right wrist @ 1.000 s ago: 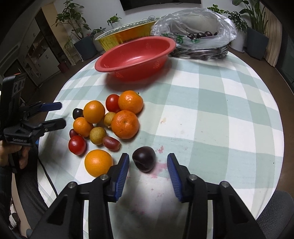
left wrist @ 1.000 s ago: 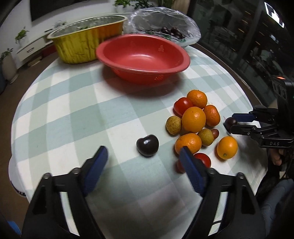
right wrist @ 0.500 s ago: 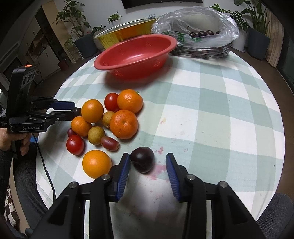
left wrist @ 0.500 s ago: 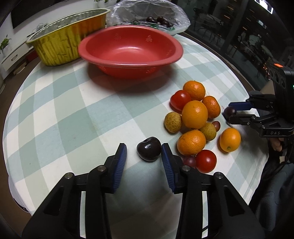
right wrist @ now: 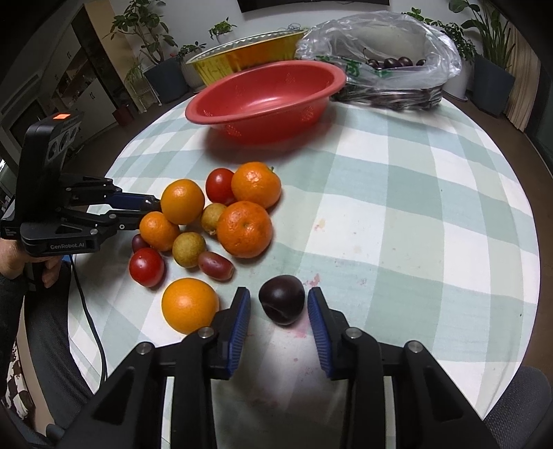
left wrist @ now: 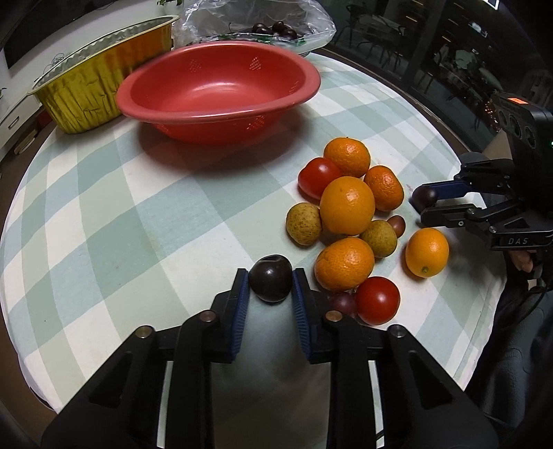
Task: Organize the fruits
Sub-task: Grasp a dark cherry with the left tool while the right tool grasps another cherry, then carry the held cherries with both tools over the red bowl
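While the left claw (left wrist: 270, 276) points steeply down at the table (left wrist: 121, 224) with its green-and-white check cloth, its blue pads are pinching a dark purple round plum (left wrist: 270, 281) from both sides; jaws just finished closing in, pads touching the skin. That plum sits on the cloth at the near-left edge of the fruit pile, just beside a dimpled mandarin (left wrist: 344, 264). Pile in that view: large smooth orange (left wrist: 347, 205) in the middle, more mandarins, two red tomatoes, two speckled yellow-green fruits, a red grape, all bunched and touching. Right claw (right wrist: 278, 293) also points steeply down and straddles a second dark plum (right wrist: 282, 298) in its own view; jaws have been narrowing but a gap shows on each side, so spread, no contact. That plum rests on the cloth over a pink stain, near a lone smooth orange (right wrist: 190, 305) and an oblong red grape (right wrist: 216, 265). In the left wrist view a small dark fruit sits at the right claw's tips; can't tell whether it's gripped. Empty red plastic colander bowl (left wrist: 221, 93) stands at the far side, a gold foil tray (left wrist: 86, 86) behind it, a clear plastic bag of dark cherries (left wrist: 259, 17) beside that.
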Demonstrator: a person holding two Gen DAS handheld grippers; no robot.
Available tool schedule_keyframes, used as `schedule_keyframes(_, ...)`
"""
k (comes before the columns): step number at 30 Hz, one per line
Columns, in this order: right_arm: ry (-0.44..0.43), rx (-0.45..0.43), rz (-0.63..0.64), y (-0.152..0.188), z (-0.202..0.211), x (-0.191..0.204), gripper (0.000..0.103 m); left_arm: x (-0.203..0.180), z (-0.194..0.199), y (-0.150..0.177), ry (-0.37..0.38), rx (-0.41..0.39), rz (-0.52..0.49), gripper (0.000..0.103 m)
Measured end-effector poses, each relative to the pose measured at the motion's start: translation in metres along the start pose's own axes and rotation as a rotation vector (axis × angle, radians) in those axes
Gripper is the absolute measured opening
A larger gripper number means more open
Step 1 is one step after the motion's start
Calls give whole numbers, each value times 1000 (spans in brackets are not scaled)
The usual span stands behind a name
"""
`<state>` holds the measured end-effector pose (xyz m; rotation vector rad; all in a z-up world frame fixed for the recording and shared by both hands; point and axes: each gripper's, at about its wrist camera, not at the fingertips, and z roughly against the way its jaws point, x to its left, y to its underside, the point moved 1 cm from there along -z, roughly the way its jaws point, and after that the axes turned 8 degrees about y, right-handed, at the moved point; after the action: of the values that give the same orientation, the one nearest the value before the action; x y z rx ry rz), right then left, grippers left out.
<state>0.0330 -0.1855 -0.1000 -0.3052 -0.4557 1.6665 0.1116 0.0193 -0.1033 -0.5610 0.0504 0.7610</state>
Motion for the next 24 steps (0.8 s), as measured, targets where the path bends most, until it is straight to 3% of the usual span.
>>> schedule_keyframes(10, 12, 8, 0, 1, -2, 0, 30, -5, 2, 0, 4, -15, -5, 23)
schedule_keyframes(24, 2, -3, -4, -1, 5, -1, 28, -3, 22, 5, -5, -62, 18, 23)
